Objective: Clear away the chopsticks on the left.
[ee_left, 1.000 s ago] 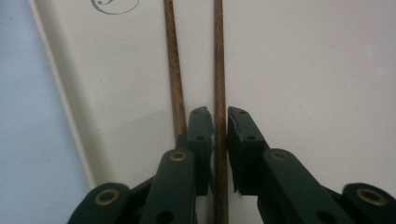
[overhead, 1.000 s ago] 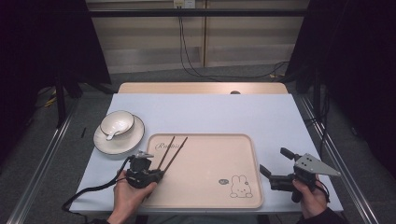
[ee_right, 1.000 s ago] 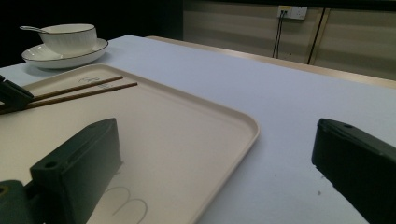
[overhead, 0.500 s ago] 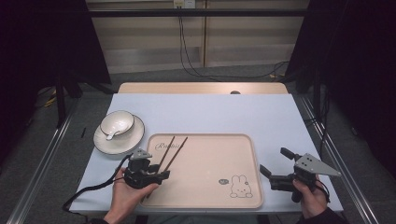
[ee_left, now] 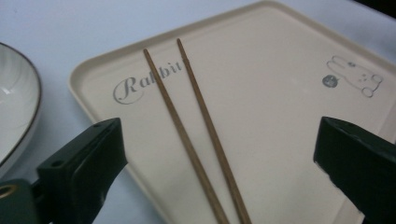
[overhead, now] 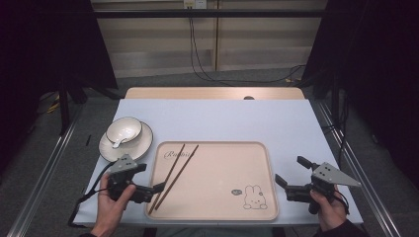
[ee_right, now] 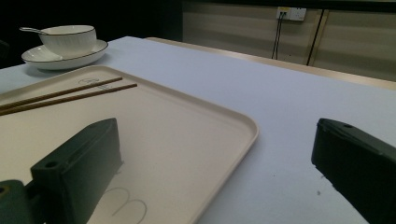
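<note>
At far left I see the bowl [overhead: 123, 130] on its saucer [overhead: 126, 143]. My left hand-held gripper [overhead: 154, 189], jaws just opened wide and empty, sits at the tray's [overhead: 222, 173] near-left edge. The chopsticks [overhead: 176, 170] lie on the tray's left part. My right hand-held gripper [overhead: 290, 175] rests open on the tabletop [overhead: 222, 121], right of the tray.

left gripper [overhead: 148, 190] jaws just opened wide, right gripper [overhead: 291, 175] jaws apart
</note>
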`<state>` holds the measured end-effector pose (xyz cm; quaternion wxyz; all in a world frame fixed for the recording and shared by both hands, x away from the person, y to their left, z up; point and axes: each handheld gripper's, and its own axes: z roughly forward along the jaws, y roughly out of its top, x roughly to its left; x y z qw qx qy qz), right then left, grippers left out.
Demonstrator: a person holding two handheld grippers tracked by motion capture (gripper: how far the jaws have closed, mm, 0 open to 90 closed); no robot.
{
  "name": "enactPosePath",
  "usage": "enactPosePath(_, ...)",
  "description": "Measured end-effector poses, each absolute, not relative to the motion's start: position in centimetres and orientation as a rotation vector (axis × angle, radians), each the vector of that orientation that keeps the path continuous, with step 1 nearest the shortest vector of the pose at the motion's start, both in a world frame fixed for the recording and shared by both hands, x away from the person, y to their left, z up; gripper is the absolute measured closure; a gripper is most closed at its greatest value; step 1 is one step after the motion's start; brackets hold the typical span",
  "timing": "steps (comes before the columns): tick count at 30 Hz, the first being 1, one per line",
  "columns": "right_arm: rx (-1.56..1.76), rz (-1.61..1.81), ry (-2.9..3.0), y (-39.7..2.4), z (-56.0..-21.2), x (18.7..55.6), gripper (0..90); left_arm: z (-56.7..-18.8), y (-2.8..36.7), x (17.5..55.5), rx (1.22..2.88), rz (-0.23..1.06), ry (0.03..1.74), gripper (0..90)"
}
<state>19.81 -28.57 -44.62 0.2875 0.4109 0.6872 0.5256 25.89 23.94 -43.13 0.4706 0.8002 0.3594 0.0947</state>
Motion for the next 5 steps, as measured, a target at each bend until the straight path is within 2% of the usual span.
enactPosePath(5,1.101,1.401,1.83,-28.6,-44.7,19.9,1.2,-43.7,27.0,25.3,1.878,0.332,0.903,2.5)
